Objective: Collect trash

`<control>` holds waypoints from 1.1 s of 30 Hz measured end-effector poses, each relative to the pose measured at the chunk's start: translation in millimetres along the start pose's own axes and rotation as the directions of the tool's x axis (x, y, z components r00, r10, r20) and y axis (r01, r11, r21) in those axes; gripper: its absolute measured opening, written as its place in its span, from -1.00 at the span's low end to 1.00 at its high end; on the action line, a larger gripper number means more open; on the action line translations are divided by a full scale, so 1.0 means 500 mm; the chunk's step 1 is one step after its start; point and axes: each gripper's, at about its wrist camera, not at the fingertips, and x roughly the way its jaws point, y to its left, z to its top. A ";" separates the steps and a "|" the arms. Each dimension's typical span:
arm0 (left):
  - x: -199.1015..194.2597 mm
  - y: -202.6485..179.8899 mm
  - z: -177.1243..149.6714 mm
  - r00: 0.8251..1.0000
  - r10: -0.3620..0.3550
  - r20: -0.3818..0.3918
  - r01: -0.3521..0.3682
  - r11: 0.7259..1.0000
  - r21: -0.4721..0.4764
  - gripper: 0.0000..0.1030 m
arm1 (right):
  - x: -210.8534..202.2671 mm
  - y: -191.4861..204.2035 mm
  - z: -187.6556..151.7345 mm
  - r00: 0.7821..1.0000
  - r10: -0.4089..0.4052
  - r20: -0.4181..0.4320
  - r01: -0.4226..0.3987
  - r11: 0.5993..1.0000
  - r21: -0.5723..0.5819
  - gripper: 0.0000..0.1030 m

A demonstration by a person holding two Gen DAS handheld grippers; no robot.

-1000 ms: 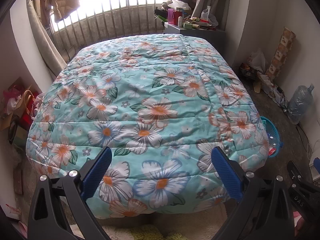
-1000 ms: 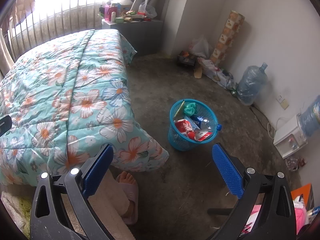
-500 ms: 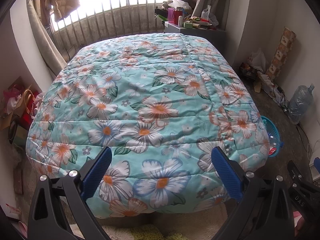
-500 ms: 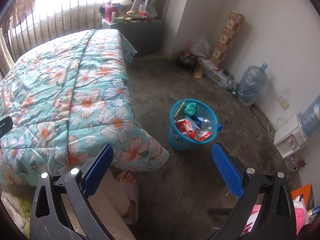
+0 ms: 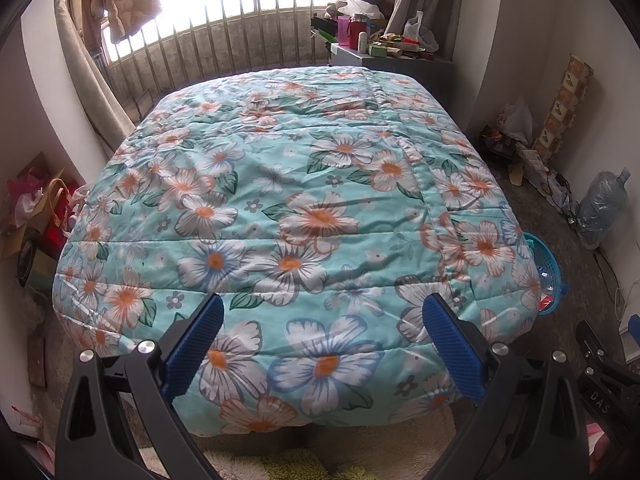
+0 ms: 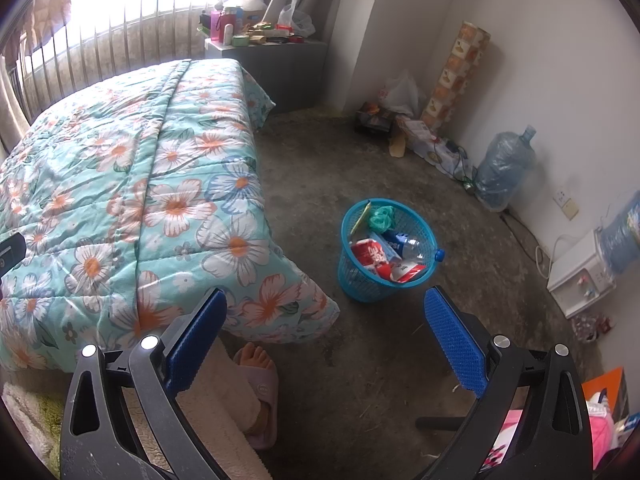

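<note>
Both claws are spread wide with nothing between the blue pads. The left claw (image 5: 322, 344) hangs over the foot end of the bed, which is covered edge to edge by a teal floral quilt (image 5: 288, 208), pretty smooth with a seam line running down the right side. The right claw (image 6: 326, 338) sits over bare grey concrete floor (image 6: 372, 364) just off the quilt's hanging corner.

Straight ahead of the right claw is the blue mesh trash basket (image 6: 372, 280), standing upright on the floor near the bed corner but not touching it. It's packed with trash: red and white wrappers (image 6: 374, 254), a clear plastic bottle (image 6: 416, 250) with its blue cap poking over the rim, and a green scrunched bag (image 6: 382, 218).

Below the right claw you can see a person's foot in a pink slipper (image 6: 260, 384) next to a fluffy rug.

Further out: a big water jug (image 6: 502, 170) against the white wall, a tall patterned roll (image 6: 456, 76) in the corner with bags and boxes around it, a cluttered grey cabinet (image 6: 280, 68) by the barred window, and a jacket (image 5: 120, 0) hanging up at left.
</note>
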 end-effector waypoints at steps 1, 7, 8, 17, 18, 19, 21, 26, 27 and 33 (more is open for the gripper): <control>0.001 0.002 0.001 1.000 0.000 0.000 0.000 1.000 0.000 0.89 | 0.000 0.000 0.000 1.000 0.000 0.000 0.000 1.000 0.000 0.85; 0.000 0.002 0.001 1.000 0.000 -0.001 0.000 1.000 0.000 0.89 | -0.001 0.000 0.000 1.000 0.000 0.000 0.000 1.000 0.000 0.85; 0.000 0.003 0.001 1.000 0.000 0.000 0.000 1.000 0.000 0.89 | -0.001 0.000 0.000 1.000 0.001 0.001 -0.001 1.000 0.000 0.85; 0.000 0.004 0.001 1.000 0.000 0.000 0.000 1.000 0.001 0.89 | -0.001 0.000 -0.001 1.000 0.000 0.001 0.000 1.000 0.001 0.85; 0.000 0.004 0.001 1.000 0.001 0.000 -0.001 1.000 0.001 0.89 | -0.001 0.000 0.000 1.000 0.001 0.001 -0.001 1.000 0.001 0.85; 0.000 0.004 0.001 1.000 0.001 0.000 -0.001 1.000 0.001 0.89 | -0.001 0.000 -0.001 1.000 0.001 0.000 -0.001 1.000 0.001 0.85; 0.000 0.003 0.000 1.000 0.001 0.000 -0.001 1.000 0.001 0.89 | -0.001 0.000 0.000 1.000 0.001 0.000 -0.001 1.000 0.002 0.85; 0.000 0.003 0.000 1.000 0.001 0.000 -0.001 1.000 0.001 0.89 | -0.001 0.001 -0.001 1.000 0.000 0.001 0.000 1.000 0.002 0.85; 0.001 0.001 0.000 1.000 0.001 0.000 -0.001 1.000 0.001 0.89 | -0.001 0.001 -0.001 1.000 0.000 0.001 0.000 1.000 0.002 0.85; 0.001 0.009 0.000 1.000 0.000 -0.005 0.000 1.000 0.003 0.89 | -0.001 0.004 0.001 1.000 0.002 0.002 -0.002 1.000 0.000 0.85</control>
